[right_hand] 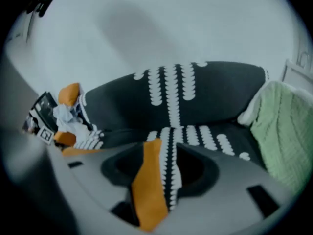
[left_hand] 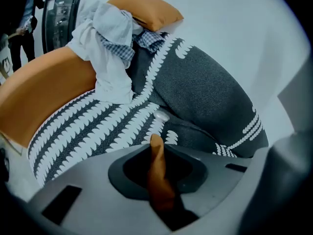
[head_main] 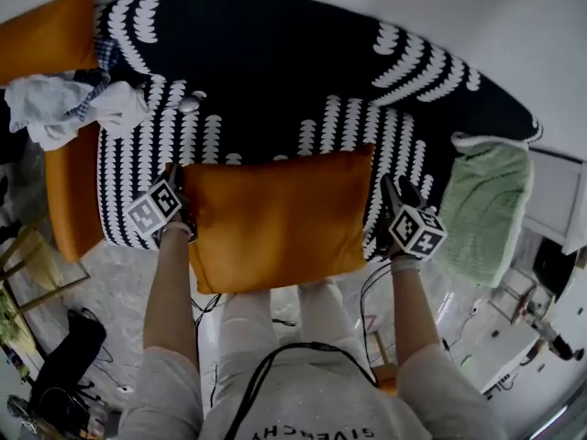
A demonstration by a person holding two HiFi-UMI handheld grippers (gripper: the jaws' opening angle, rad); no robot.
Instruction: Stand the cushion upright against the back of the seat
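The orange cushion (head_main: pixel 275 218) lies across the front edge of the black, white-patterned seat (head_main: pixel 229 126), below the sofa back (head_main: pixel 303 53). My left gripper (head_main: pixel 183 211) is shut on its left edge; in the left gripper view a fold of the cushion's orange fabric (left_hand: pixel 159 175) is pinched between the jaws. My right gripper (head_main: pixel 385 204) holds the right edge. In the right gripper view the cushion's corner (right_hand: pixel 146 190), orange on one side and patterned on the other, is clamped in the jaws.
A green towel (head_main: pixel 486 200) drapes over the right armrest. Crumpled white and checked clothes (head_main: pixel 64 108) lie on the orange left armrest (head_main: pixel 73 191), with another orange cushion (head_main: pixel 46 30) behind them. A small pale object (head_main: pixel 188 104) sits on the seat.
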